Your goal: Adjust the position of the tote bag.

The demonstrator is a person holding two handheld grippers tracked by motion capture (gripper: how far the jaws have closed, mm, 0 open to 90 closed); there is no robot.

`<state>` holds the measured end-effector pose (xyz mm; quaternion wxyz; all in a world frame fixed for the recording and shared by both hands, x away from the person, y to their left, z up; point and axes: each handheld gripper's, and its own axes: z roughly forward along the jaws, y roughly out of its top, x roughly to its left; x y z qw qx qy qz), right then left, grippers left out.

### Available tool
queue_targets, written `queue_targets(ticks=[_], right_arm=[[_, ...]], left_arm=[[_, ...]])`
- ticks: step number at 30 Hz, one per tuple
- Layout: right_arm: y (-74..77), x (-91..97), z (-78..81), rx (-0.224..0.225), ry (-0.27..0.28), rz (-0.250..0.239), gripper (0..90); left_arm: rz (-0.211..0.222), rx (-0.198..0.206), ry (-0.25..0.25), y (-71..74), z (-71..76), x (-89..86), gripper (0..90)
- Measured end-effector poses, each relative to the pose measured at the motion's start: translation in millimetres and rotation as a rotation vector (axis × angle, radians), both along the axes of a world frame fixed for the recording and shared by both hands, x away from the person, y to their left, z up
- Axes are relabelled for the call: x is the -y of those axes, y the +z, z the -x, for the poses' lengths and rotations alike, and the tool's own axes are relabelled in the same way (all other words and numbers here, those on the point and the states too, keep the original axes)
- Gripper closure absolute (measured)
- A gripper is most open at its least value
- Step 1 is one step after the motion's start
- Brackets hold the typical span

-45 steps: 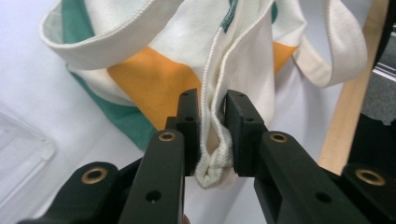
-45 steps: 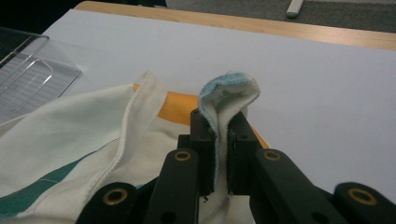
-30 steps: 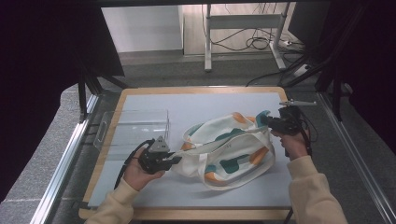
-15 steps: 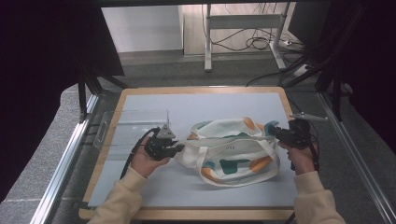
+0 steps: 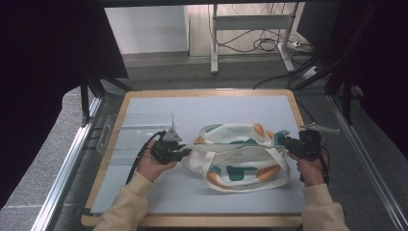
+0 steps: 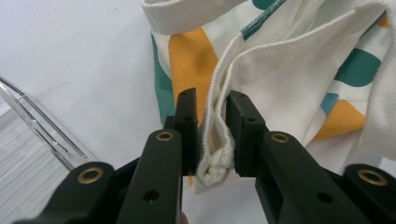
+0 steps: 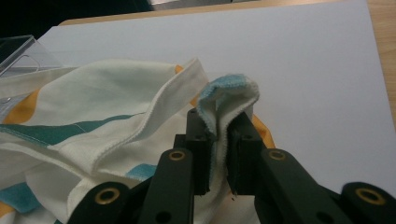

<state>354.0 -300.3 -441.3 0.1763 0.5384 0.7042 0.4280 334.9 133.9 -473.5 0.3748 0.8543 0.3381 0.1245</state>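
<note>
High view showed your left gripper and right gripper each clenched on the tote bag's opposite edges, the right's jaws having just eased slightly.

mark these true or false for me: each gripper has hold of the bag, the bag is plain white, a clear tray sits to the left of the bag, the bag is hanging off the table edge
1. Each gripper pinches the bag: true. The left gripper clamps a folded seam of the tote bag, and the right gripper clamps a fold at its other end.
2. The bag is plain white: false. It is cream with teal, orange and blue patches.
3. A clear tray sits to the left of the bag: true, in the high view.
4. The bag hangs off the table edge: false. It lies stretched out on the white mat, well inside the edges.
</note>
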Motion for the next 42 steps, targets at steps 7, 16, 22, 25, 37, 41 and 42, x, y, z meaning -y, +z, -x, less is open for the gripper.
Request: queue_targets(ticks=[7, 16, 22, 25, 37, 41, 42], right_arm=[[-2.5, 1.0, 2.2, 0.001, -0.017, 0.015, 66.4], [8.8, 6.7, 9.0, 0.044, -0.074, 0.025, 31.2], [22.7, 10.2, 17.2, 0.104, -0.061, 0.041, 26.2], [29.5, 9.8, 20.4, 0.125, -0.021, 0.029, 25.4], [41.9, -26.5, 34.5, 0.176, 0.228, -0.004, 25.8], [40.9, -43.2, 37.8, 0.172, 0.292, 0.012, 26.1], [40.4, -46.4, 38.5, 0.170, 0.304, 0.015, 26.1]], left_arm=[[0.032, 0.001, -0.007, 1.7, 3.9, -3.0, 70.7], [0.081, 0.029, 0.001, 15.6, 15.0, -11.0, 42.8], [0.090, 0.037, 0.017, 18.3, 20.1, -15.7, 36.2], [0.099, 0.042, 0.023, 20.1, 21.5, -17.2, 34.9], [0.126, 0.063, 0.011, 26.5, 26.5, -19.2, 33.4], [0.126, 0.064, 0.009, 26.7, 26.7, -19.3, 33.1], [0.126, 0.065, 0.007, 26.8, 26.8, -19.2, 33.0]])
